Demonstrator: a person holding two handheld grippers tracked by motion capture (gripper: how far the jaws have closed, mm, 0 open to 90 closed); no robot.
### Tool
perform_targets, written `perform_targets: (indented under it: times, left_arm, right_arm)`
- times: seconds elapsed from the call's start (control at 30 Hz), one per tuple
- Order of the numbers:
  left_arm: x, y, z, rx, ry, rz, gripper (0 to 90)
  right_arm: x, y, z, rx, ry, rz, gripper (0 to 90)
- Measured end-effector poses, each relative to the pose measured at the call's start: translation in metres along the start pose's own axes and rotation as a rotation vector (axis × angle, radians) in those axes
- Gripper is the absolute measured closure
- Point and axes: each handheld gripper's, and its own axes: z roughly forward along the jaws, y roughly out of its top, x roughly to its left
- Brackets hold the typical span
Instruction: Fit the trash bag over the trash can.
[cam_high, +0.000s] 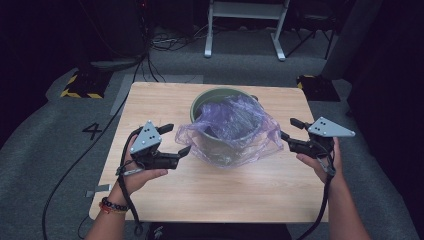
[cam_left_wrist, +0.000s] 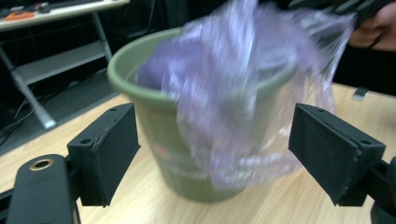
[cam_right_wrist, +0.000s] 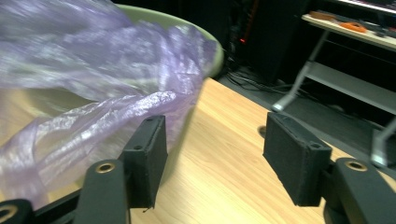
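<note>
i had both tongs open: left gripper (cam_high: 174, 139) and right gripper (cam_high: 288, 129) flanked the round green plastic bucket (cam_high: 218, 146), its crinkled translucent purple plastic bag (cam_high: 235, 122) ungripped.

Left gripper (cam_high: 174, 141), right gripper (cam_high: 289, 131) — jaws apart, empty.

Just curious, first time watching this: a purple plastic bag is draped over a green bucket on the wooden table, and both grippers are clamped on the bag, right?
Not quite. The purple bag drapes over the green bucket, but both grippers stand open beside it, as both gripper views show.
</note>
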Motion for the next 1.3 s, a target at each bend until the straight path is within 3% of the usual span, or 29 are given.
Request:
perform_targets:
  times: [0.03,0.13,0.23,0.33,0.37,0.47,0.57,0.7,0.77,0.9,1.0,1.1,1.2,1.3]
  left_arm:
    - [0.000,0.005,0.001,-0.004,-0.002,0.007,15.7]
    - [-0.001,0.014,0.006,0.003,-0.012,0.019,15.7]
    - [-0.002,0.022,0.012,0.015,-0.019,0.038,15.7]
    - [0.001,0.025,0.016,0.030,0.006,0.037,17.3]
    - [0.002,0.025,0.017,0.040,0.026,0.039,21.4]
    - [0.006,0.023,0.021,0.060,0.050,0.026,44.5]
    - [0.009,0.019,0.023,0.068,0.043,0.031,58.7]
    - [0.006,0.016,0.025,0.081,0.035,0.076,74.1]
    - [0.004,0.016,0.027,0.093,0.039,0.086,75.0]
    - [0.004,0.016,0.031,0.104,0.028,0.086,72.7]
    - [0.005,0.016,0.032,0.108,0.031,0.084,72.7]
    - [0.006,0.018,0.034,0.112,0.045,0.087,69.4]
    - [0.009,0.019,0.035,0.101,0.056,0.074,67.2]
    - [0.013,0.020,0.036,0.094,0.064,0.061,65.0]
  right_arm:
    - [-0.001,0.000,0.000,0.006,-0.008,0.001,42.7]
    - [-0.011,-0.003,0.002,0.025,-0.048,0.062,43.8]
    - [-0.019,-0.003,-0.001,0.010,-0.057,0.105,42.3]
    - [-0.024,0.000,-0.006,0.005,-0.067,0.106,39.7]
    - [-0.025,0.000,-0.007,0.012,-0.070,0.104,38.5]
    - [-0.028,-0.003,-0.007,0.055,-0.073,0.089,35.2]
    - [-0.029,-0.009,-0.004,0.102,-0.103,0.064,33.6]
    - [-0.023,-0.012,-0.001,0.178,-0.171,-0.018,39.0]
    - [-0.023,-0.011,-0.004,0.145,-0.154,-0.007,41.5]
    - [-0.026,-0.001,-0.018,-0.002,-0.104,0.051,40.6]
    - [-0.022,0.009,-0.025,-0.059,-0.058,0.042,38.7]
    - [-0.014,0.021,-0.029,-0.091,-0.001,0.003,37.7]
    - [-0.003,0.033,-0.025,-0.098,0.085,-0.040,36.8]
    - [0.009,0.041,-0.013,-0.045,0.159,-0.104,35.2]
